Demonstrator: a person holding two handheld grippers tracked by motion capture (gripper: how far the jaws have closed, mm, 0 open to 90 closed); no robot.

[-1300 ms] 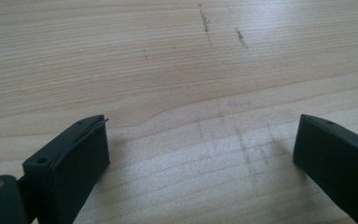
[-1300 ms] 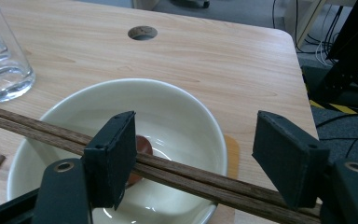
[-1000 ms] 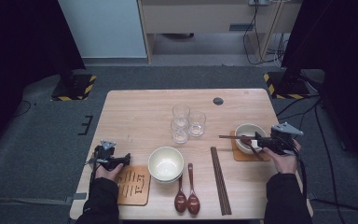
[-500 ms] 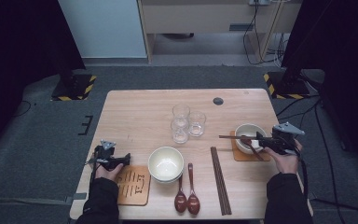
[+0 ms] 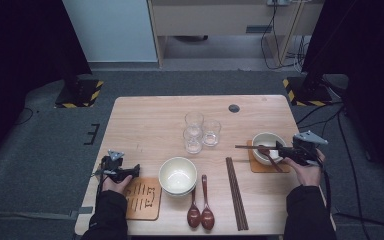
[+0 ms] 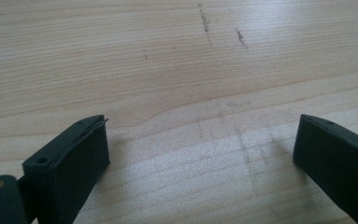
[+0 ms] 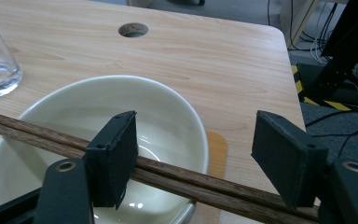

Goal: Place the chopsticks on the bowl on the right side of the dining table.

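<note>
Lab-like recording room, wooden table (image 5: 145,125) on grey carpet (image 5: 40,165), hazard-taped stand bases (image 5: 77,95) behind the table at both corners, cables (image 5: 275,25) beyond it, dark surrounds beside it.

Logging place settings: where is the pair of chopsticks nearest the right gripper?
In the high view, the chopsticks lie across the rim of the small bowl on its coaster at the table's right, between the right gripper's open jaws.

Grey carpet floor (image 5: 45,165), dark surroundings

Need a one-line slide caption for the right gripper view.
Open right tongs straddle the rim of a cream bowl, with brown chopsticks lying across the bowl between them.
</note>
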